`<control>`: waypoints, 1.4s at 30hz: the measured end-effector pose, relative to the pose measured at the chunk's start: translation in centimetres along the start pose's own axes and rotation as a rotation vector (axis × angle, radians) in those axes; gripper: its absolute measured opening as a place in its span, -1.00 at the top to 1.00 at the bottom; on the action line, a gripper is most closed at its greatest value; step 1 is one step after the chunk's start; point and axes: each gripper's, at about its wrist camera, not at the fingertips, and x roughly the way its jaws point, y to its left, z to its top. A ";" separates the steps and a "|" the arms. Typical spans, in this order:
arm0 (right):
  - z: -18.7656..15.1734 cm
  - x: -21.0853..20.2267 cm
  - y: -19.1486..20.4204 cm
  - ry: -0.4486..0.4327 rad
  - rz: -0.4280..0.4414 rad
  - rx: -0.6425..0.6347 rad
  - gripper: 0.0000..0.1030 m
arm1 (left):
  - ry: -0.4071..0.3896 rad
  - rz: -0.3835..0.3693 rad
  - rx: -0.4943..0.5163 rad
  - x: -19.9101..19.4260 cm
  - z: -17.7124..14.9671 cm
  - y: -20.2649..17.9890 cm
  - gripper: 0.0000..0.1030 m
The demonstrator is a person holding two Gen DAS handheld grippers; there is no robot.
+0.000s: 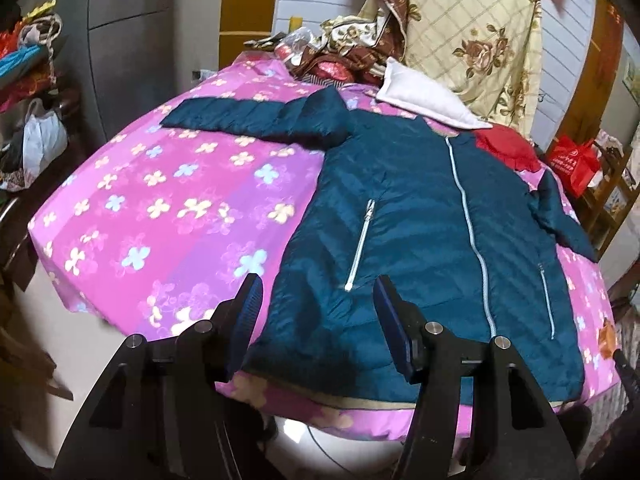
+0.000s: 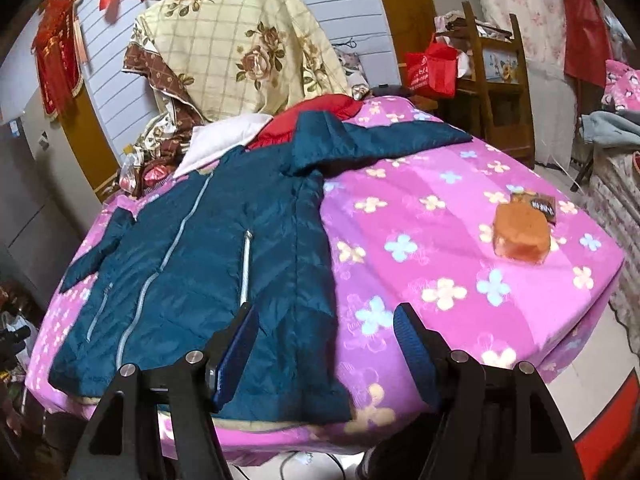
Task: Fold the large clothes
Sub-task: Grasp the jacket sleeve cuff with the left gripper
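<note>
Fingers [image 1: 256,300] apart above jacket [image 1: 420,220] hem

The teal jacket [image 1: 420,216] is quilted, slightly glossy synthetic cloth with pale zips. The pink bedsheet [image 1: 160,208] looks soft and matt. Each tool [image 1: 318,304] [image 2: 326,332] has matt black plastic and ribbed blue pads [image 1: 386,300].

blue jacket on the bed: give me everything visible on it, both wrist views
The blue jacket is a dark teal quilted puffer with a shiny, nylon-like shell. It lies flat, front up, unfolded on the pink floral bedspread, hem at the near edge. Its pale centre zipper is closed, flanked by two zipped pockets. Both sleeves are spread outward. Its collar end meets a white pillow and red garment. Neither gripper touches it.
</note>
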 end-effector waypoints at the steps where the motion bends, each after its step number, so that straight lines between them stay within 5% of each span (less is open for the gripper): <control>1: 0.7 -0.2 0.4 -0.010 0.013 -0.003 -0.31 | -0.004 -0.001 0.005 -0.1 0.3 -0.2 -0.11; 10: 4.2 2.1 8.1 -0.004 0.152 -0.108 -0.31 | -0.040 -0.015 -0.034 -0.1 4.3 1.6 -0.12; 19: 4.2 10.4 16.8 0.080 0.233 -0.200 -0.31 | -0.059 0.015 -0.282 3.8 12.4 10.8 -0.35; 25: 3.1 14.5 18.7 0.105 0.236 -0.232 -0.31 | -0.023 0.021 -0.423 12.0 18.1 17.5 -0.35; 31: 2.5 16.8 18.6 0.127 0.162 -0.284 -0.31 | 0.064 -0.087 -0.664 21.9 20.2 24.2 -0.35; 42: 2.2 19.9 18.3 0.205 0.066 -0.329 -0.31 | 0.128 -0.198 -0.790 32.9 21.9 27.9 -0.35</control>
